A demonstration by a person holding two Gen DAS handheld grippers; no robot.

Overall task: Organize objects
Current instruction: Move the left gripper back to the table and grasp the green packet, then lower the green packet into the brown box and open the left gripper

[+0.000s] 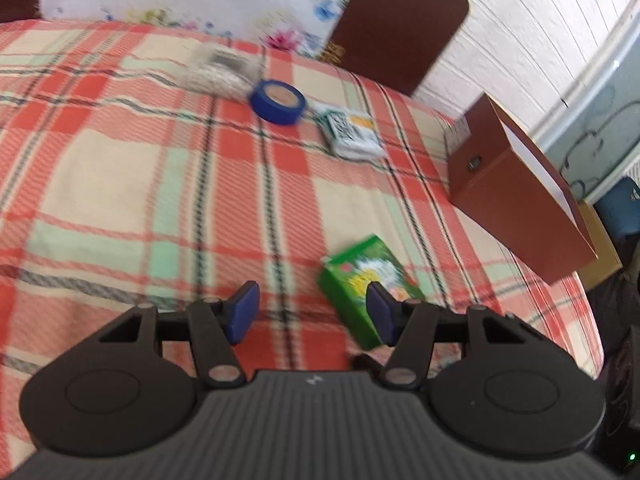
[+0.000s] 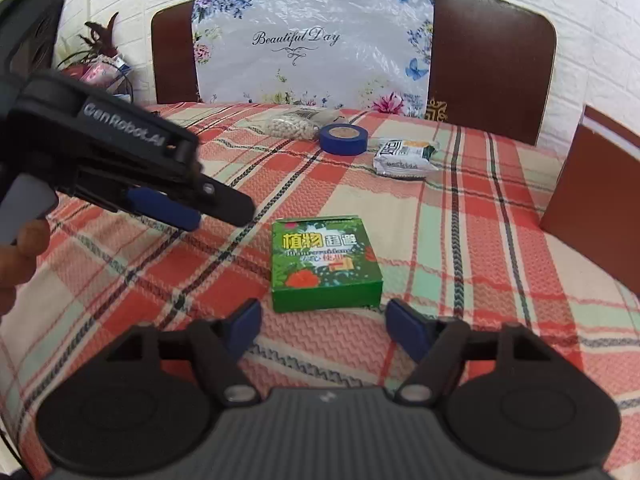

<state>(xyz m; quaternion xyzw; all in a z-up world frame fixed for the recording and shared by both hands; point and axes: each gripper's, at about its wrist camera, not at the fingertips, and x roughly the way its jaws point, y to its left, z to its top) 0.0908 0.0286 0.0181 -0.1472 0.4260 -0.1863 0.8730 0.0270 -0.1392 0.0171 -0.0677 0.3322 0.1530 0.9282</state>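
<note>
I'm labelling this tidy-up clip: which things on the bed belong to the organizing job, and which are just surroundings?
Job items: green box, blue tape roll, white snack packet, bag of white beads, brown box.

Surroundings: plaid blanket, floral bag, brown headboard, potted plant.

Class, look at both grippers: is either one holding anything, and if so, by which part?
Nothing is held. The right gripper stands open just short of the green box, which lies flat on the plaid cloth. The left gripper is open too, with only cloth between its pads.

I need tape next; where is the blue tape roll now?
In the right wrist view, the blue tape roll lies far back on the checked cloth, between the bead bag and white packet.
</note>
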